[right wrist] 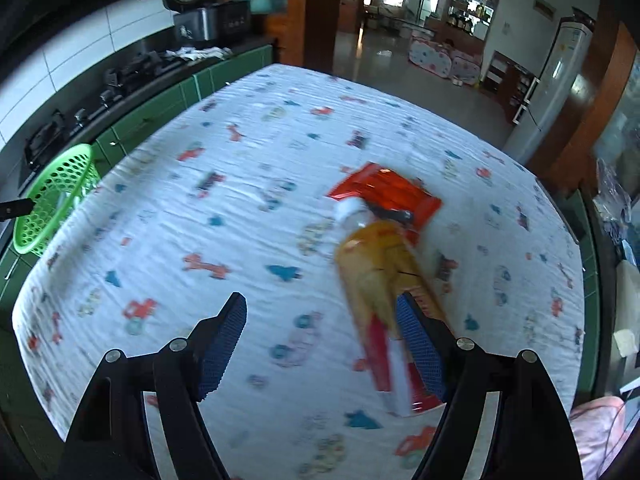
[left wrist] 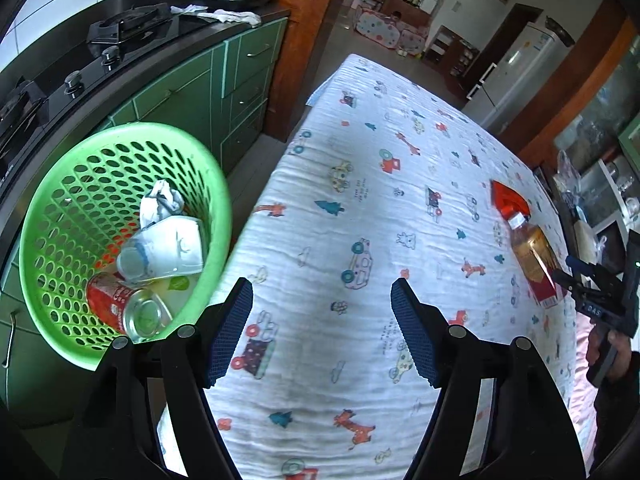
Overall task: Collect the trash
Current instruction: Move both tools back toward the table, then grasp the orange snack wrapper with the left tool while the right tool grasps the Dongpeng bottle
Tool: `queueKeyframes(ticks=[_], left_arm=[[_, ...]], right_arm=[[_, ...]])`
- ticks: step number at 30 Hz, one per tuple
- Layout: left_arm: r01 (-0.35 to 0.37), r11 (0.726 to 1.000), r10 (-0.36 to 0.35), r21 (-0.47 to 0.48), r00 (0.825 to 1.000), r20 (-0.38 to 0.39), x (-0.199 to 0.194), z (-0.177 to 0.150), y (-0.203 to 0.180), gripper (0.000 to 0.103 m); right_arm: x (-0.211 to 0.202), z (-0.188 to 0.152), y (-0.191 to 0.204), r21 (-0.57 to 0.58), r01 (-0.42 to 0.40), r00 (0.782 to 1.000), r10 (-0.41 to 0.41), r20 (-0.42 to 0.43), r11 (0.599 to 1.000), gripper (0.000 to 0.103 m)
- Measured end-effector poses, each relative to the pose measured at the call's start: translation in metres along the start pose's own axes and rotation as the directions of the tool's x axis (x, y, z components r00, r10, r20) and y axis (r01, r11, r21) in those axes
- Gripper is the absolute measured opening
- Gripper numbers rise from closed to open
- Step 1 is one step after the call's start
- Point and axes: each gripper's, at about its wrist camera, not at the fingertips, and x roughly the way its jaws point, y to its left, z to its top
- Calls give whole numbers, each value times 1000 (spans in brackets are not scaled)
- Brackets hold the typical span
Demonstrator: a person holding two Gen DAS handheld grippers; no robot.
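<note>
A green perforated basket [left wrist: 60, 200] stands left of the table and holds a red can [left wrist: 108, 300], a white paper cup [left wrist: 168, 252] and crumpled paper [left wrist: 162, 200]. My left gripper [left wrist: 322, 308] is open and empty over the table's left part, beside the basket. On the table's right lie a plastic bottle with a yellow-red label [right wrist: 384, 280] and a red wrapper [right wrist: 388, 192] behind it. My right gripper [right wrist: 322, 320] is open just above the cloth, its right finger against the bottle's lower end. The bottle [left wrist: 534, 256], the wrapper [left wrist: 508, 196] and the right gripper [left wrist: 580, 280] also show in the left wrist view.
The table wears a white cloth with cartoon prints [left wrist: 360, 208]. Green cabinets [left wrist: 240, 80] with a black gas hob [left wrist: 120, 28] run along the left. A white fridge [right wrist: 560, 80] stands at the far right. Cluttered shelves [left wrist: 600, 184] edge the table's right side. The basket [right wrist: 60, 196] also shows at left in the right wrist view.
</note>
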Motion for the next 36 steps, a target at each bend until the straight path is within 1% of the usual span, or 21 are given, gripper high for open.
queueKeyframes(ticks=[5,7,12,15,19,20,24,29,31,33,36], left_arm=[[-2,1000,2,25,1000,-11,8,3,-16,71],[-5,1000,6,31,1000,-17,11,4,-21,71],[-5,999,7,35,1000,-30,20,7,-28,71],[-2,999,3,47,999,-40,26,9,-37,71],[15,997,-11,80,998,-56,36,14,-58,71],[21,996,-15,90,998,-59,38,14,-63,71],[47,989,-37,137,997,-72,51,21,-91,71],[102,977,-84,189,991,-104,75,34,-132,71],[139,968,-115,207,985,-127,89,40,-152,70],[162,960,-131,227,981,-144,100,45,-170,70],[218,941,-176,257,968,-177,122,53,-205,70]], right_arm=[[20,0,-20,-57,29,998,-33,-60,998,74],[28,-2,-25,-70,19,996,-25,-89,997,74],[46,-3,-36,-86,18,992,-28,-126,996,74],[57,-1,-42,-72,-4,989,-6,-145,997,74],[69,1,-50,-28,-68,985,63,-158,997,74],[70,1,-51,-14,-88,983,85,-160,996,69],[66,-3,-54,2,-105,983,104,-151,994,68],[51,-23,-55,24,-113,983,115,-143,993,67],[43,-34,-55,36,-109,984,113,-134,993,67],[34,-45,-58,61,-112,985,119,-125,992,66],[19,-60,-60,84,-103,988,111,-108,991,66]])
